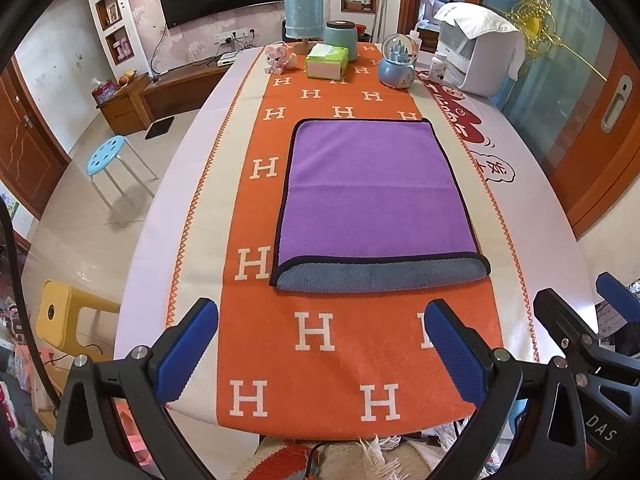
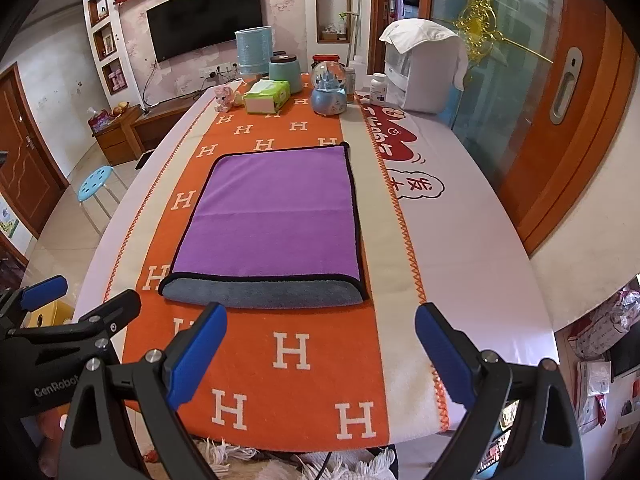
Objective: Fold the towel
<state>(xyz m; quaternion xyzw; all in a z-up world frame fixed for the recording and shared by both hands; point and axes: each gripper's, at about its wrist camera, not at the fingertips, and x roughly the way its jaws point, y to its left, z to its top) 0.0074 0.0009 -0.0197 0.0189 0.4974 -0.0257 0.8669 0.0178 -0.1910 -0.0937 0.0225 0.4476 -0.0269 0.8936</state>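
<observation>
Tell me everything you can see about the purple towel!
The purple towel looks soft and fuzzy, with a thin dark trim around its edge. It lies flat on the orange runner with white H letters, already folded once: its near edge is a rounded fold where the grey underside shows. A faint crease crosses its middle. Both grippers are open, short of it; nothing else touches it.

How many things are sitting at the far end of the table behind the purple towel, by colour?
Blue: 2, lamp, snow globe
Green: 2, jar, tissue pack
Pink: 1, toy
White: 2, bottle, appliance
Total: 7
</observation>
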